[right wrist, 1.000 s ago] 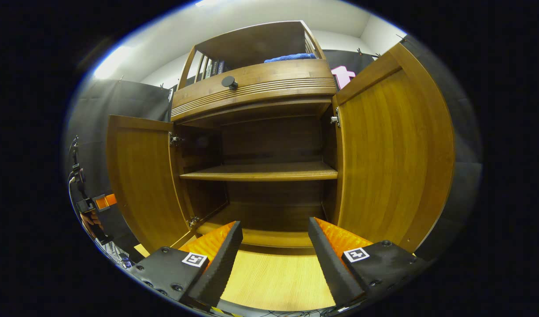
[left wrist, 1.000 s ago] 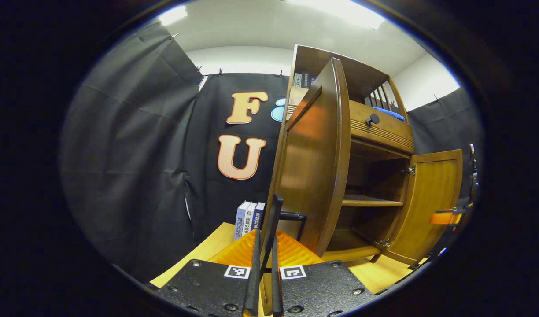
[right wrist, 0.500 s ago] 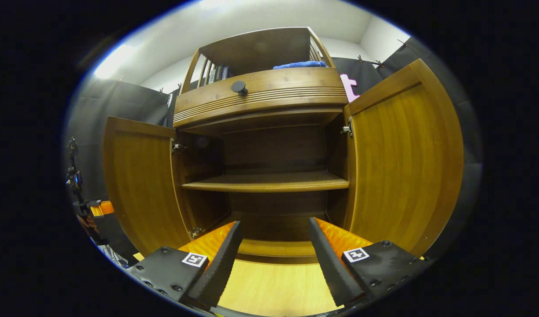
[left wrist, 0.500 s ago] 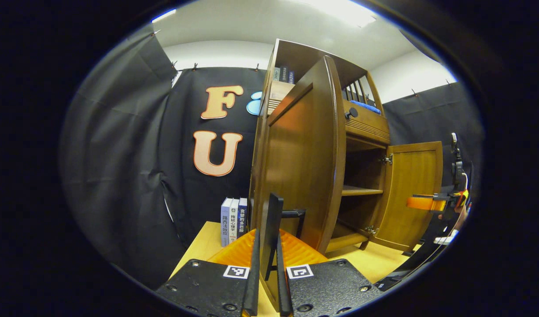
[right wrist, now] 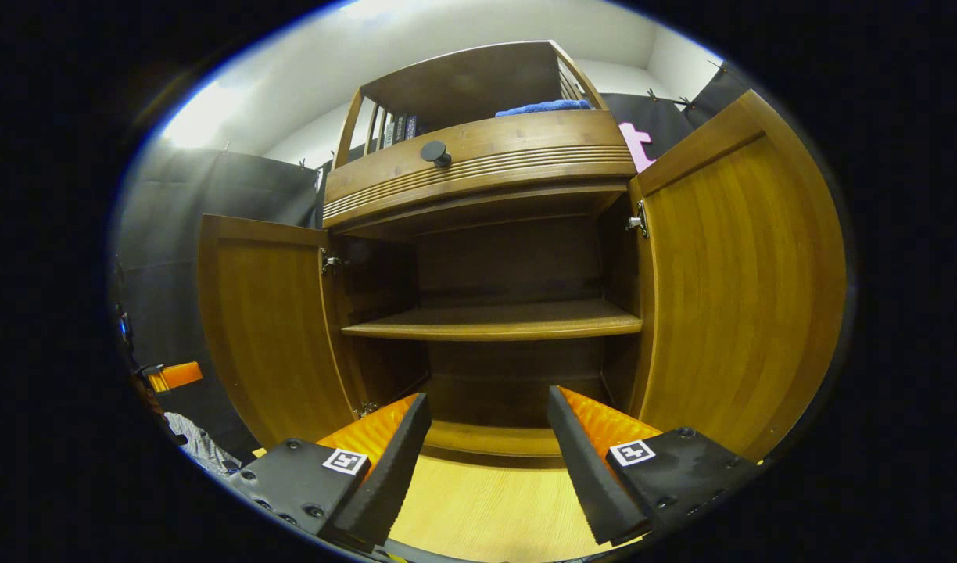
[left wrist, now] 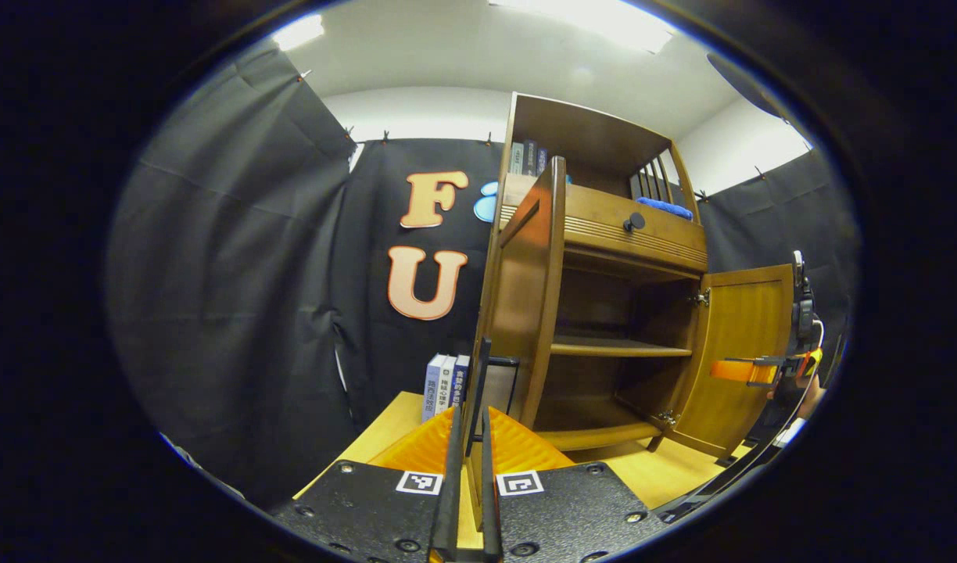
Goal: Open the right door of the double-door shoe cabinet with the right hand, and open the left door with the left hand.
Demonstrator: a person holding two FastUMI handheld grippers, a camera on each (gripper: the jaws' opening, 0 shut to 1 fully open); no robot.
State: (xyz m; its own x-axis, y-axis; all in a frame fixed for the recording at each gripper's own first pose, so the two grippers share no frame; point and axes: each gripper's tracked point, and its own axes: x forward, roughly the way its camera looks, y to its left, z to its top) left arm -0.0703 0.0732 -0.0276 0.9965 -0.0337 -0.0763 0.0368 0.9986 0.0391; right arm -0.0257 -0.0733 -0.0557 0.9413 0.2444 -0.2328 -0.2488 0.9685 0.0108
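Inspection of my two tongs at the shoe cabinet (right wrist: 486, 234).

Left tongs (left wrist: 469, 485): clenched on the black handle (left wrist: 482, 375) of the left door (left wrist: 529, 313), both fingers pressing the thin bar between them. The handle's long axis runs upright, straight ahead of the tongs and in line with the slot between the fingers. The door stands swung well out from the cabinet front, nearly edge-on to me, hinged at its far side.

Right tongs (right wrist: 486, 461): released, fingers spread wide, holding nothing. They face the open cabinet squarely. The right door (right wrist: 736, 274) stands wide open just to their right, apart from both fingers. In the left gripper view these tongs (left wrist: 748, 370) hang in front of that door (left wrist: 740, 352).

Judgement: both doors appear open; the only contact left is my left grip on the handle. The coming move turns on freeing that upright bar cleanly, drawing straight back along the finger line.

Surface and room: the cabinet sits on a pale wooden table (right wrist: 486, 508). Its inner shelf (right wrist: 494, 320) is bare. Books (left wrist: 443, 383) stand beside the cabinet against the black cloth wall (left wrist: 236, 274).
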